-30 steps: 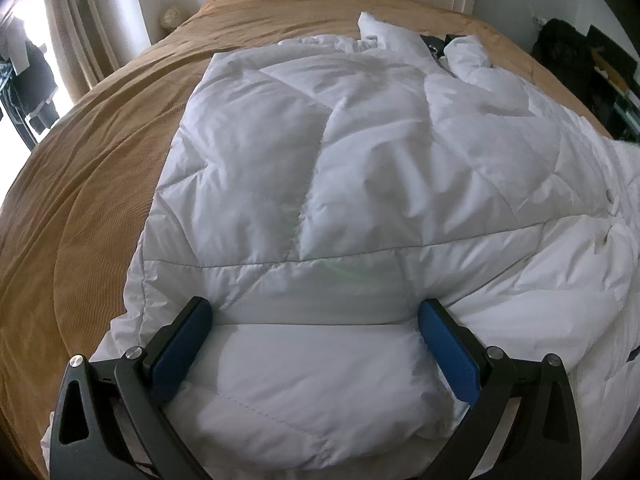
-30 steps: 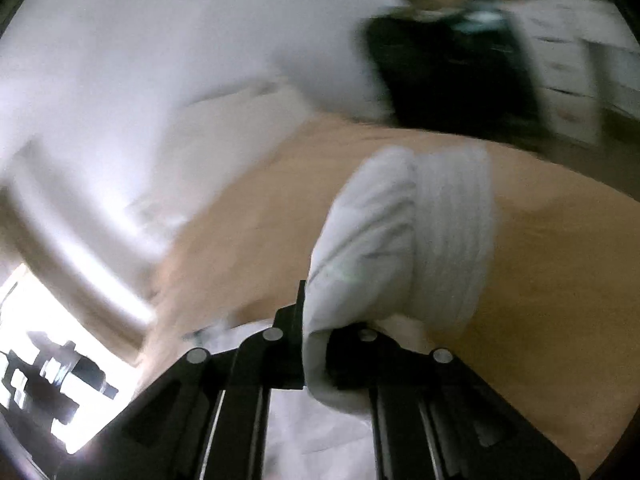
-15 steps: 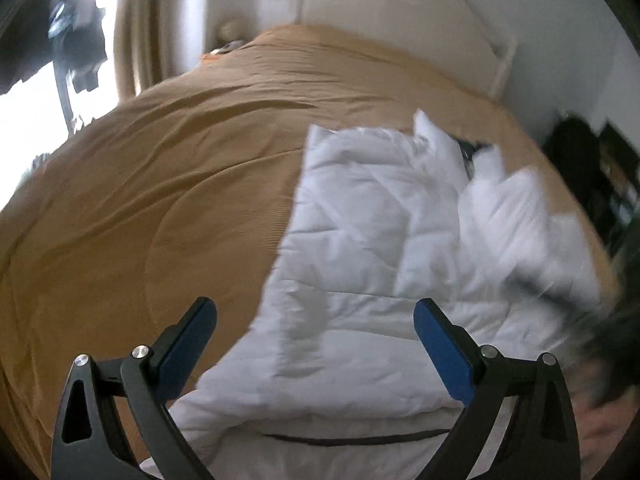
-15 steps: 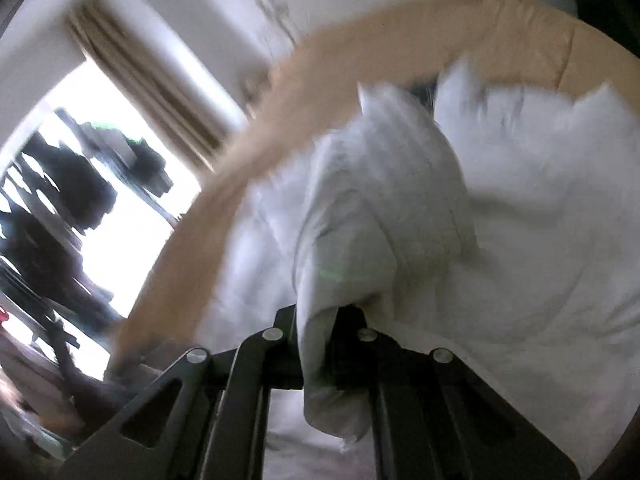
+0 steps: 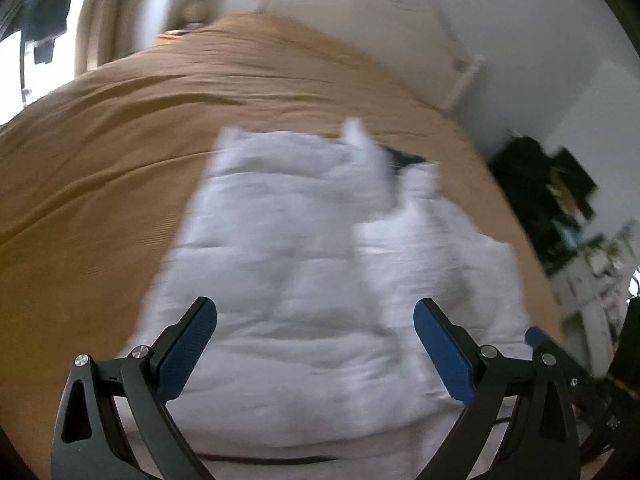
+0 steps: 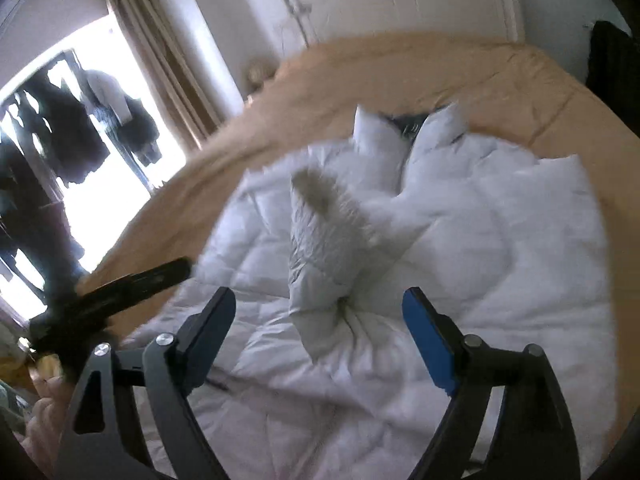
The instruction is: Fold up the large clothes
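Black tool (image 5: 315,314), blue pads (image 5: 438,346), silver screws.

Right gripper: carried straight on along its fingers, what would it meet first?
Most likely the sleeve lying bunched on the white puffer jacket; the right gripper, jaws opening with nothing between them, points down at it. Depth is unclear.

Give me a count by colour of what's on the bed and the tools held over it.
White: 1, the puffy jacket
Tan: 1, the bedspread
Black with blue pads: 2, the left tool and the right tool, jaws opening with nothing gripped
Total: 4
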`<act>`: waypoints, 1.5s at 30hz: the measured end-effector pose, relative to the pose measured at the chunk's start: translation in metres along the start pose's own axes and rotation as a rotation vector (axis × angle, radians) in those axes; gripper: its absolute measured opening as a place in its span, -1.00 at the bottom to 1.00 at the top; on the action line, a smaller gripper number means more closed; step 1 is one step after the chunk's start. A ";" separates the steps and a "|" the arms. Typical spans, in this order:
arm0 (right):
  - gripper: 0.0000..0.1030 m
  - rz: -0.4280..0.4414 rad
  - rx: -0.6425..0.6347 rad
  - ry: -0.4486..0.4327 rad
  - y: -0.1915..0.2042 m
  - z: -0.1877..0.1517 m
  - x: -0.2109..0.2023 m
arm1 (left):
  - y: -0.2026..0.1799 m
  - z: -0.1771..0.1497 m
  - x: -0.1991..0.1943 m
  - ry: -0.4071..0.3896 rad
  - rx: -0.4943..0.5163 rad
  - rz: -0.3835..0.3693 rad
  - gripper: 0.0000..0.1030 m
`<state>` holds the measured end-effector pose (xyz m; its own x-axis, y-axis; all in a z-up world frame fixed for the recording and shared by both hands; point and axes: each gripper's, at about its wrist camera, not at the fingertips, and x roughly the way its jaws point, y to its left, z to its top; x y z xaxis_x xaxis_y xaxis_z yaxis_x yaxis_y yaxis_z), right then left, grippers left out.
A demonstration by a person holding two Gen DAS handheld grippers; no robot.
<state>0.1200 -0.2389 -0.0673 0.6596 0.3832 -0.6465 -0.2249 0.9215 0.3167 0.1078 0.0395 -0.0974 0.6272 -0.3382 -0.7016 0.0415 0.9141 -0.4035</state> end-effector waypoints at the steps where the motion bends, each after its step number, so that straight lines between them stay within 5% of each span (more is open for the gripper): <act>1: 0.69 -0.019 0.054 -0.026 -0.011 -0.003 -0.010 | -0.018 0.000 0.007 0.011 0.032 -0.031 0.93; 6: 0.69 -0.106 0.343 -0.042 -0.081 -0.032 -0.022 | -0.103 -0.018 0.047 0.066 0.297 0.025 0.93; 7: 0.69 -0.088 0.402 -0.042 -0.094 -0.043 -0.025 | -0.124 -0.026 0.059 0.058 0.404 0.105 0.93; 11: 0.69 -0.104 0.459 -0.062 -0.112 -0.059 -0.032 | -0.144 -0.041 0.104 0.072 0.537 0.294 0.92; 12: 0.69 -0.110 0.451 -0.066 -0.114 -0.056 -0.041 | -0.139 -0.041 0.115 0.109 0.517 0.286 0.89; 14: 0.69 -0.126 0.422 -0.066 -0.110 -0.057 -0.048 | -0.119 -0.037 0.128 0.187 0.404 0.193 0.17; 15: 0.68 -0.135 0.405 -0.068 -0.108 -0.056 -0.048 | -0.097 -0.030 0.131 0.241 0.257 0.099 -0.02; 16: 0.67 -0.144 0.378 -0.073 -0.106 -0.056 -0.051 | -0.081 -0.024 0.129 0.248 0.155 0.062 -0.44; 18: 0.64 -0.174 0.310 -0.083 -0.092 -0.048 -0.048 | -0.036 -0.009 0.123 0.270 -0.086 -0.077 -0.65; 20: 0.50 -0.198 0.240 -0.091 -0.081 -0.044 -0.045 | -0.007 -0.003 0.113 0.255 -0.223 -0.155 -0.71; 24: -0.14 -0.199 0.137 -0.051 -0.050 -0.022 -0.020 | 0.025 0.003 0.090 0.223 -0.289 -0.211 -0.71; 28: -0.18 -0.151 0.094 0.049 -0.025 -0.011 0.034 | 0.060 -0.014 0.098 0.277 -0.402 -0.305 -0.63; 32: -0.20 -0.221 0.078 0.208 -0.031 -0.036 0.111 | 0.087 -0.021 0.091 0.318 -0.475 -0.381 -0.55; 36: -0.18 -0.234 0.027 0.200 -0.029 -0.039 0.118 | 0.096 -0.021 0.041 0.267 -0.376 -0.272 -0.25; 38: -0.18 -0.235 0.030 0.206 -0.033 -0.038 0.120 | 0.105 -0.015 0.011 0.192 -0.362 -0.145 0.14; 40: -0.18 -0.235 0.034 0.199 -0.036 -0.039 0.121 | 0.104 -0.003 -0.012 0.125 -0.338 -0.054 0.14; 45: -0.14 -0.272 0.020 0.179 -0.026 -0.040 0.115 | 0.023 0.026 0.004 0.109 -0.133 -0.108 0.39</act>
<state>0.1734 -0.2166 -0.1777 0.5568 0.1296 -0.8205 -0.0424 0.9909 0.1277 0.1312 0.0646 -0.0942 0.5361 -0.4613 -0.7069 -0.0040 0.8361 -0.5486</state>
